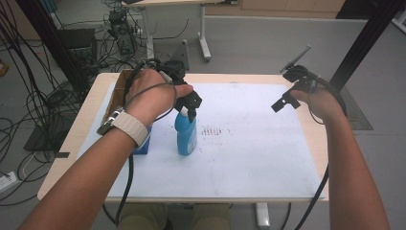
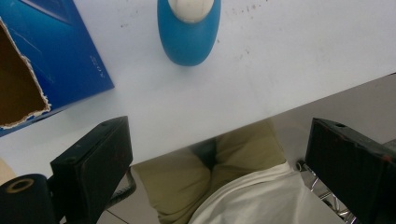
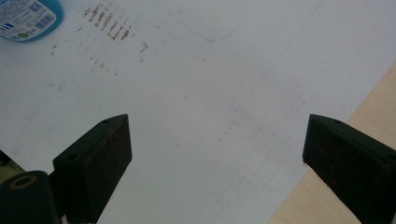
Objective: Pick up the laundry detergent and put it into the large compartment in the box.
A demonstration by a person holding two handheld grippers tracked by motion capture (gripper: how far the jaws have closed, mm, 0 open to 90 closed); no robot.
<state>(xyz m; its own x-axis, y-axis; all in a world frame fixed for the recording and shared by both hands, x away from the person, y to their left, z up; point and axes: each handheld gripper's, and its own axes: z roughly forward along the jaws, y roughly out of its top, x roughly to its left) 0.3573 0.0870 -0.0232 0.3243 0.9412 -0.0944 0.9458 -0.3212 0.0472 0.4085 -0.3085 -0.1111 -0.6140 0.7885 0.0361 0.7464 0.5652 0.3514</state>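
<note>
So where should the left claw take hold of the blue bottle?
Probably at the narrow neck just under the white cap, coming down from above: the blue bottle stands upright, and the left claw, jaws open, already hovers over its top.

Light wooden table (image 1: 91, 103) covered by white paper sheet (image 1: 249, 158); brown smudge marks (image 1: 216, 131) near sheet centre. Blue plastic bottle (image 1: 186, 135) upright on sheet, left of centre; white top, printed label. Blue cardboard box (image 2: 60, 56) with torn brown opening just beside bottle, apart from it. Grey floor (image 1: 268, 43) beyond table. Tangle of black cables (image 1: 28, 105) on floor at left. White table leg (image 1: 204, 33) at far side. Black post (image 1: 368, 38) at right.
</note>
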